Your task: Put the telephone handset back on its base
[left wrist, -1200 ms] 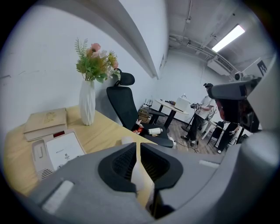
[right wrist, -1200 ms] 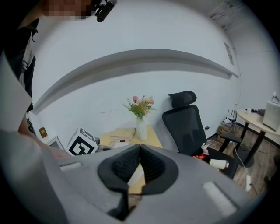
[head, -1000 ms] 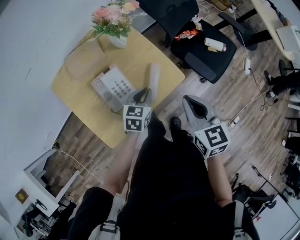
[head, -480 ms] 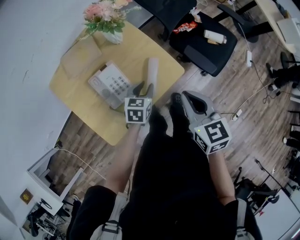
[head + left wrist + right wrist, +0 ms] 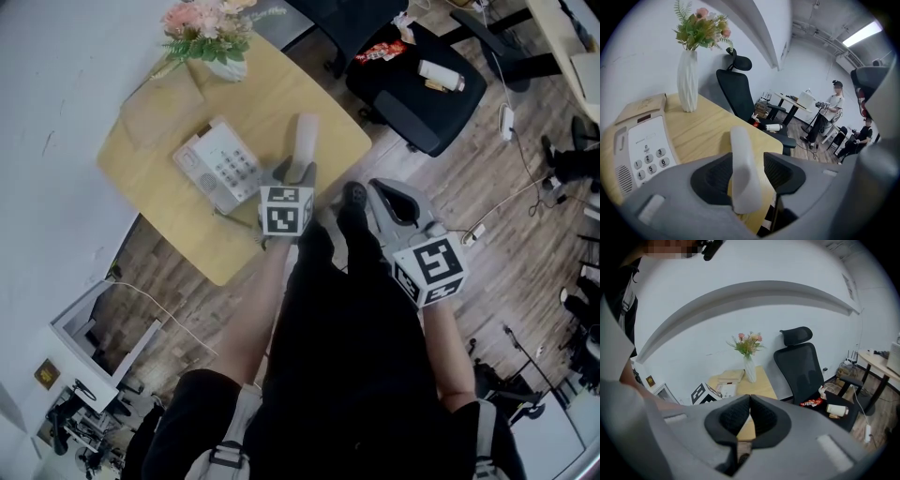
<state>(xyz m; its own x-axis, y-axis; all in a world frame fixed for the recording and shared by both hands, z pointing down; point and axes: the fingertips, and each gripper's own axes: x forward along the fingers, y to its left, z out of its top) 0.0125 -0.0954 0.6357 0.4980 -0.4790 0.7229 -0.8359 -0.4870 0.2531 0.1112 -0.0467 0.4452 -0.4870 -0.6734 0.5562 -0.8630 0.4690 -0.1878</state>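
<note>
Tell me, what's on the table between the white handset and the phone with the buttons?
Nothing: only bare wooden table lies between the handset and the phone base, as the head view shows.

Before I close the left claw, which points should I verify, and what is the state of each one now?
1. Handset between the pads of the left claw: ok. The jaws are opening and not pressing on it.
2. Handset lies on the table, to the right of the phone base: ok for a pick-up.
3. Cradle on the phone base is free: ok.
4. Right claw is shut, empty and off the table: ok.
5. Vase stands at the far edge, away from the path to the base: ok.
6. Cord from handset to base: cannot tell, none shows.
</note>
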